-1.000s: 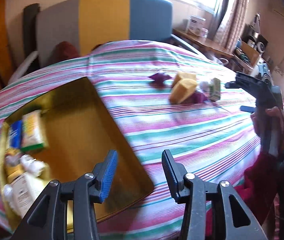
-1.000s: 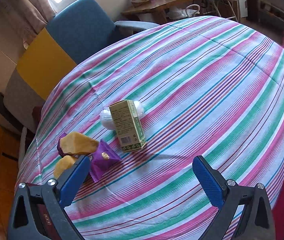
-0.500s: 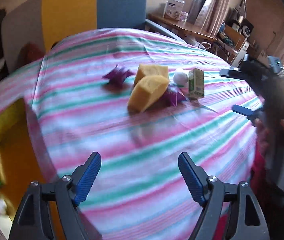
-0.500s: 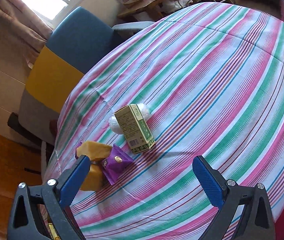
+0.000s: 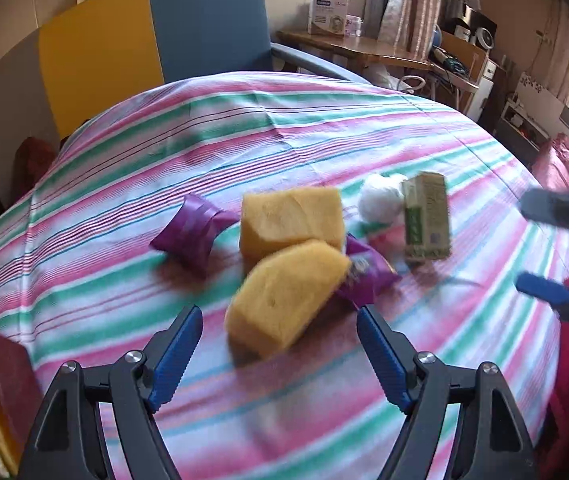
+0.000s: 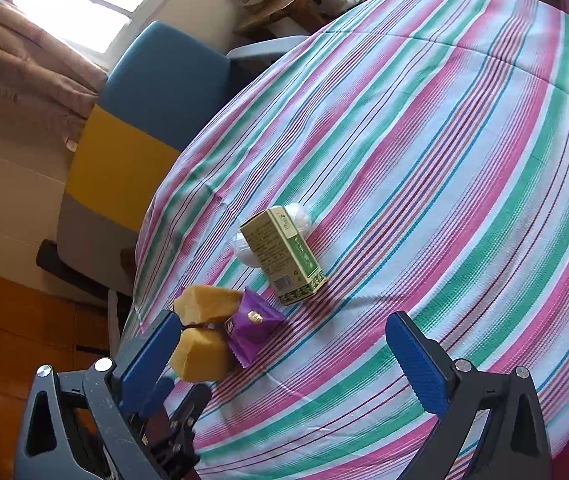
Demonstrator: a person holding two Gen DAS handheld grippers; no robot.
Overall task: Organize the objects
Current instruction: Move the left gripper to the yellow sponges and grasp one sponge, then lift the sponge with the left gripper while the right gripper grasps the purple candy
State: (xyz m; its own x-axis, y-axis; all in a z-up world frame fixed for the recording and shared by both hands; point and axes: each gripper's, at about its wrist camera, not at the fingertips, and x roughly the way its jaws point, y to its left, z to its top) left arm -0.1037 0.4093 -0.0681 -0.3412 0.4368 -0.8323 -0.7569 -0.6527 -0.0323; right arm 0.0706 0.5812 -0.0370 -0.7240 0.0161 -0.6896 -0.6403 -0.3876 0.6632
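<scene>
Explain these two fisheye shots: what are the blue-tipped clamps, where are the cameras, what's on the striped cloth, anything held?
No robot here: a person holds a two-finger gripper in each hand, with a camera on each looking along its fingers. One picture is from the left gripper, the other from the right gripper. Both are open and hold nothing. On the striped tablecloth lie two yellow sponges, two purple packets, a white ball and a green box. The left gripper is nearest the sponges.
</scene>
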